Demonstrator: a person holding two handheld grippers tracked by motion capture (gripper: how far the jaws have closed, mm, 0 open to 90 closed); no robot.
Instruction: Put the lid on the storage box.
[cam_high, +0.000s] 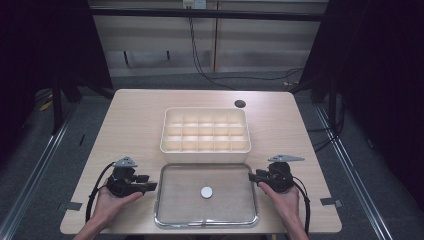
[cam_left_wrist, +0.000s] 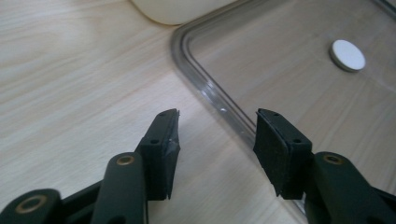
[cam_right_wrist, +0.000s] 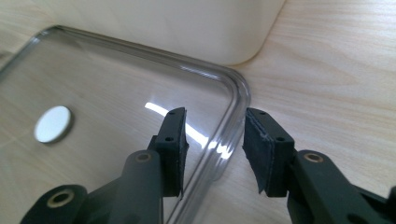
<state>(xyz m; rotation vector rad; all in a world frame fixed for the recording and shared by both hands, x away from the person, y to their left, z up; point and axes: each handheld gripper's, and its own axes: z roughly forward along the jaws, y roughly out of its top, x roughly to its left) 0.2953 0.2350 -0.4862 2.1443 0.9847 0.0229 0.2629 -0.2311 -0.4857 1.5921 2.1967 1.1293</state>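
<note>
Where both grippers flank it at the near table edge: clear tray (cam_high: 170, 212), shallow, rounded corners, raised rim, lying flat on the table (cam_high: 135, 115). Judged stiff and light, probably hard plastic or glass; glossy, so likely slippery under rubber pads, and liable to crack or tip if pinched at one side alone. Best hold: the rim at mid-length on the two short sides, one gripper each, level lift.

Left gripper (cam_left_wrist: 217, 135): jaws about half open, nothing between the pads; one pad over bare table, the other above the tray's left rim, straddling it without visible contact.

Right gripper (cam_right_wrist: 215, 140): jaws set narrower, straddling the tray's right rim near its far corner; pads apart from the rim, no grip yet.

Inside the tray, near centre: white disc (cam_high: 206, 192), small, flat, loose; likely to slide if the tray tilts.

Beyond the tray, just behind its far rim: cream box (cam_high: 205, 149), divided into many open compartments, all seemingly vacant.

Farther back on the table, right of centre: dark round hole (cam_high: 240, 104).
</note>
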